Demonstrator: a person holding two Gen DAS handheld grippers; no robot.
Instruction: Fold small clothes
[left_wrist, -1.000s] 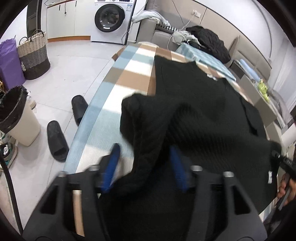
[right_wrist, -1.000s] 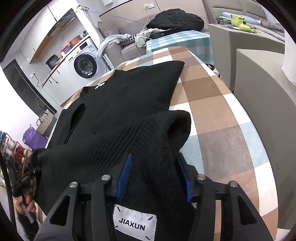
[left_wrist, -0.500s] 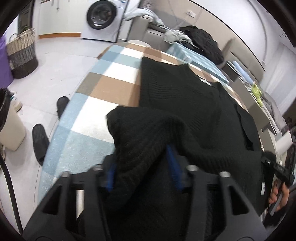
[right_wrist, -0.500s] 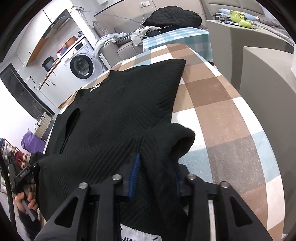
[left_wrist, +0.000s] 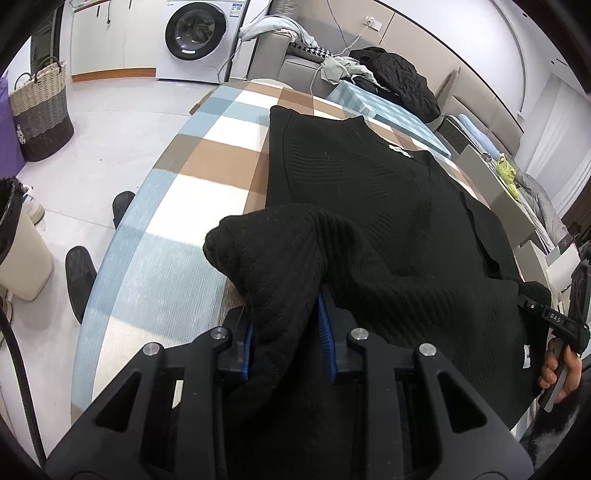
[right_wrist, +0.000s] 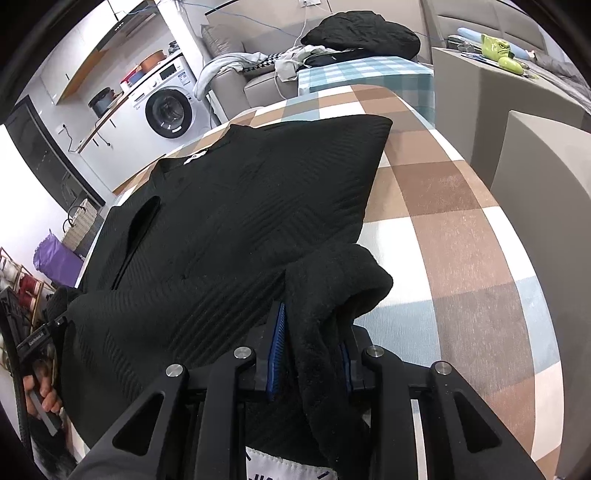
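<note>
A black ribbed knit sweater (left_wrist: 369, 192) lies spread on a table under a brown, white and blue checked cloth (left_wrist: 177, 236), collar at the far end. My left gripper (left_wrist: 284, 306) has its jaws closing on the near left hem corner, and bunched knit fills the gap between the blue pads (left_wrist: 325, 325). In the right wrist view the same sweater (right_wrist: 240, 206) covers the checked cloth (right_wrist: 461, 229). My right gripper (right_wrist: 314, 325) is closing on the near right hem corner, with a thick fold of cloth squeezed between its pads (right_wrist: 277, 339). Both corners stand raised off the table.
A washing machine (left_wrist: 195, 33), a woven basket (left_wrist: 40, 110) and a bin (left_wrist: 18, 251) stand on the floor to the left, with black slippers (left_wrist: 79, 273) by the table. Behind the table is a sofa with piled clothes (left_wrist: 395, 81). A grey cabinet (right_wrist: 546, 177) is close on the right.
Both pairs of jaws have closed in from wide apart onto the sweater's hem corners. Both grippers have moved forward over the table, and the gathered cloth now bulges up more.
</note>
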